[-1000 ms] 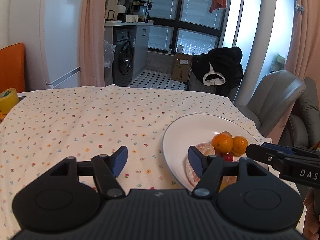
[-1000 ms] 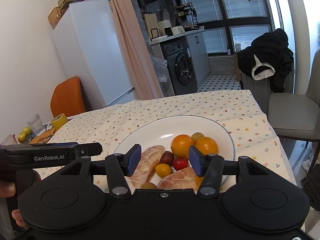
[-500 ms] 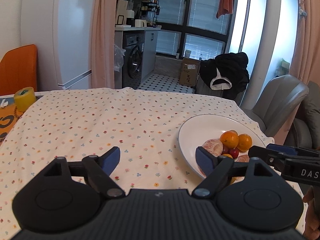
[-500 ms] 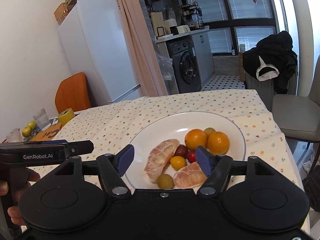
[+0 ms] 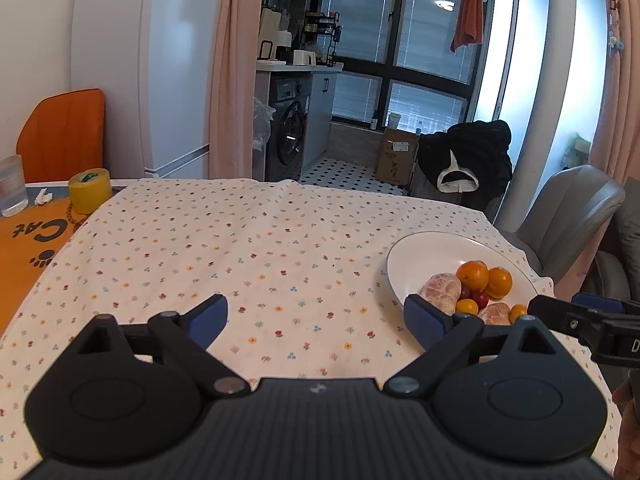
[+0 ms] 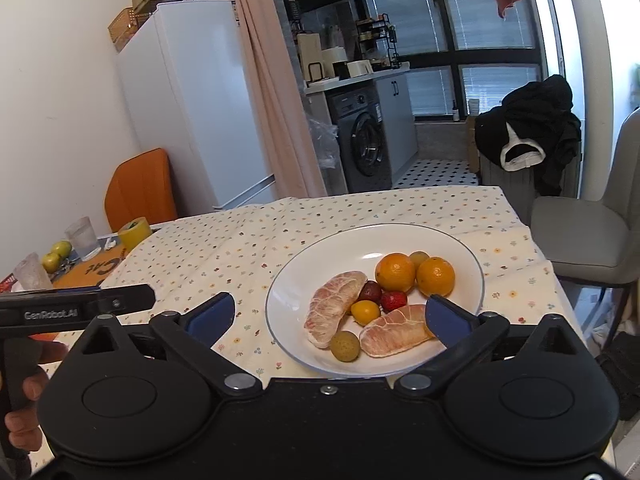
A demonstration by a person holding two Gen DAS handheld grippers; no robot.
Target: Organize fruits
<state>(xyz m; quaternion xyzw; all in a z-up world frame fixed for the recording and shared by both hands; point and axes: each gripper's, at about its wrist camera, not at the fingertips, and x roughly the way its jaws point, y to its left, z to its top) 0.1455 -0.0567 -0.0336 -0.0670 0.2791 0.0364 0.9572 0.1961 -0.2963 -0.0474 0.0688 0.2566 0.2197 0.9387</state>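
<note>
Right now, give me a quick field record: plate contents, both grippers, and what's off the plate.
plate: white, on floral tablecloth
on plate: two oranges, two peeled pomelo segments, several small fruits
left gripper: open, empty, above the cloth
right gripper: open, empty, facing the plate
off plate: two green apples at the table's far left

Flowered tablecloth (image 5: 256,256) bare across middle and far edge, free passage. Plate (image 6: 460,256) of fruit blocks the right edge. Tape roll (image 5: 90,189) and glass (image 5: 12,186) crowd the far-left corner.
</note>
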